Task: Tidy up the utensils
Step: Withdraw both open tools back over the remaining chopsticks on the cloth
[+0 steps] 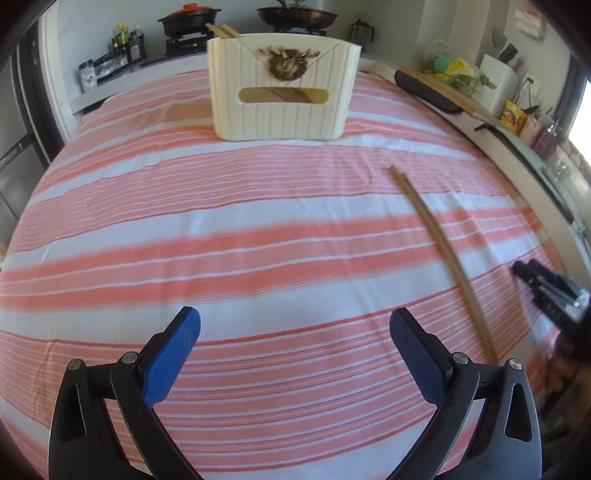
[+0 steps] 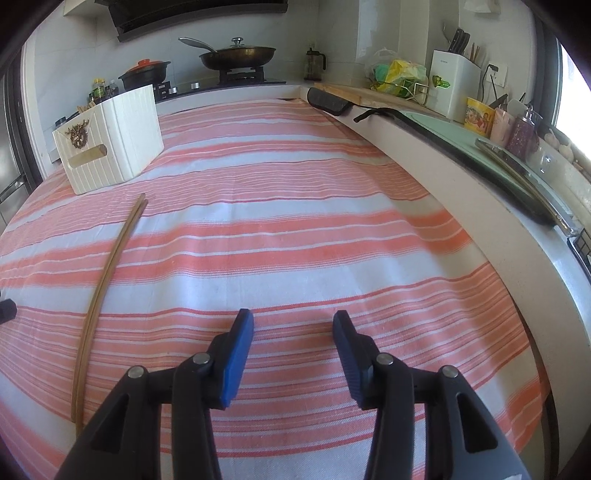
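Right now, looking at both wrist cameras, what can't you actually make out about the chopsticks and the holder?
- Inside of the white holder: its front wall hides the contents in the left wrist view; only stick tips poke out.
- Near ends of the loose chopsticks: hidden behind the right gripper frame in the right wrist view.
- Right gripper in the left wrist view: blurred at the edge.
- Left gripper: open, empty.

The chopsticks [image 2: 96, 302] run behind the right hand-held gripper [image 2: 293, 328], near end hidden.
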`<state>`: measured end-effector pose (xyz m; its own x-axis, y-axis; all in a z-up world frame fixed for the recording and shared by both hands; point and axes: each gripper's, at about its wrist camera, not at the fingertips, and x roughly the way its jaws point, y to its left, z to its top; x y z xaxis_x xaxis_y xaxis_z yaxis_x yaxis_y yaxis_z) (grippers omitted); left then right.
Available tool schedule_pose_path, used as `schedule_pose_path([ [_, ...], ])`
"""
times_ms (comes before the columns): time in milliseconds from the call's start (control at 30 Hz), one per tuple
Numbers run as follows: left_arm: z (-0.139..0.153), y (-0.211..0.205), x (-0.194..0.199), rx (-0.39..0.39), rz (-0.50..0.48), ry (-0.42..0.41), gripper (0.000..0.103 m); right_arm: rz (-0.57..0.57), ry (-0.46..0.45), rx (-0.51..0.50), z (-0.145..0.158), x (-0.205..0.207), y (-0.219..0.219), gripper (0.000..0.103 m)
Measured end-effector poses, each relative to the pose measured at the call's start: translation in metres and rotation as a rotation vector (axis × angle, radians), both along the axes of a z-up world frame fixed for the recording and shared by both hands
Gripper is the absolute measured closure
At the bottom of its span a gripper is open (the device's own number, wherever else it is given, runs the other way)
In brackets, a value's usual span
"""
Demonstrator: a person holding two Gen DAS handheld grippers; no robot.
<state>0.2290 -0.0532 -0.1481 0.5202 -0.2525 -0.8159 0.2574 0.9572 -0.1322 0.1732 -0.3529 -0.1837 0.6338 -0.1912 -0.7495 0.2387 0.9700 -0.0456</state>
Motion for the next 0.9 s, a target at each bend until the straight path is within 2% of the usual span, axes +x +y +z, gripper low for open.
schedule_pose_path([
  [67,0.005,-0.013,0.007,-0.033,-0.010,0.020,0.001,0.000,0.000,-0.001,0.000,0.000,0.000,0.057],
  [233,-0.001,-0.043,0.017,-0.035,0.000,0.061,0.001,0.002,0.000,-0.013,0.000,0.000,0.002,0.057],
  [333,-0.001,-0.062,0.020,-0.042,-0.012,0.052,0.001,0.003,-0.001,-0.005,0.001,-0.001,0.002,0.057],
  [467,-0.007,-0.092,0.021,0.025,-0.060,0.015,0.001,0.003,-0.002,-0.005,0.001,-0.001,0.002,0.057],
  [600,-0.021,-0.117,0.018,0.150,-0.104,-0.012,0.000,0.003,-0.003,-0.002,0.001,-0.001,0.002,0.057],
  [700,-0.022,-0.116,0.017,0.156,-0.086,-0.048,0.000,0.003,-0.003,0.000,0.001,-0.001,0.002,0.057],
  [833,-0.028,-0.108,0.025,0.151,-0.054,-0.003,0.000,0.003,-0.004,0.001,0.000,-0.001,0.002,0.056],
  [900,-0.028,-0.110,0.025,0.155,-0.035,-0.014,0.000,0.004,-0.004,0.000,0.001,-0.001,0.002,0.056],
])
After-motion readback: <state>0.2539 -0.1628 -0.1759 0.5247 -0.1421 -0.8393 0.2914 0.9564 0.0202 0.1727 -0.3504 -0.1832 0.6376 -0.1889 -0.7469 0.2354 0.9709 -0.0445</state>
